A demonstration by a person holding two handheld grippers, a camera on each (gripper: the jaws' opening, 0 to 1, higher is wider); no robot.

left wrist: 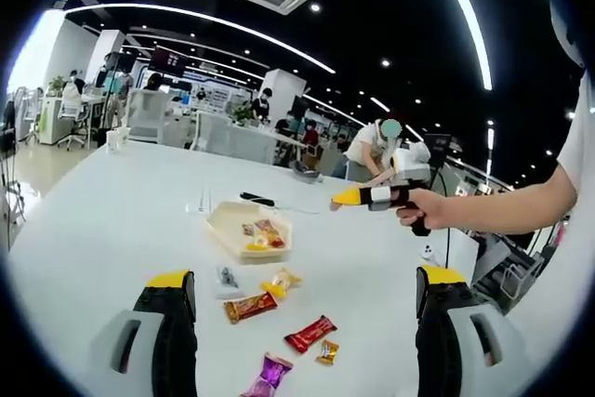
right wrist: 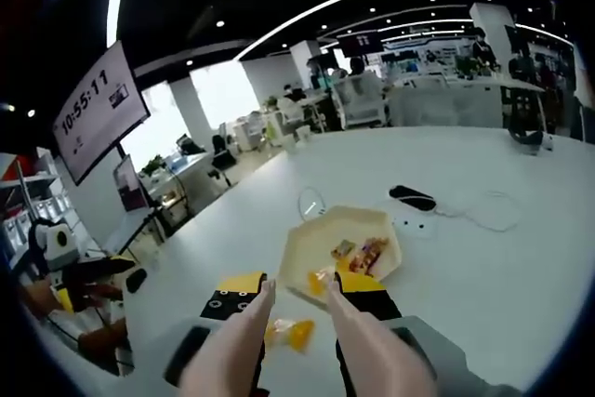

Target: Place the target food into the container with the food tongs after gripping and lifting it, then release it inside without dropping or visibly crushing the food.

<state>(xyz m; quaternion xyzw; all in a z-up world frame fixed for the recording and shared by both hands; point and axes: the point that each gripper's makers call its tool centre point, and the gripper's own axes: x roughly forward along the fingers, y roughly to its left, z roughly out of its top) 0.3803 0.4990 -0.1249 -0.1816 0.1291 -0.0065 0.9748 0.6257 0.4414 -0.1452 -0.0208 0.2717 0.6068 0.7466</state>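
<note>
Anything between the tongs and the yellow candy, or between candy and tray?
Nothing visible does. The yellow-wrapped candy lies on the white table, framed by the beige food tongs, just short of the cream hexagonal tray.

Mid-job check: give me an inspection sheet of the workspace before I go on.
Surface: white table, no spills seen.
Job's things: cream tray holding a few candies; food tongs open, a yellow candy on the table between their arms.
Clutter: loose wrapped candies beside the tray.
Grippers: left hand-held gripper open; right hand-held gripper clamped on the tongs.
Cables: white cable by a black object.
Surroundings: open office; clock screen.
</note>
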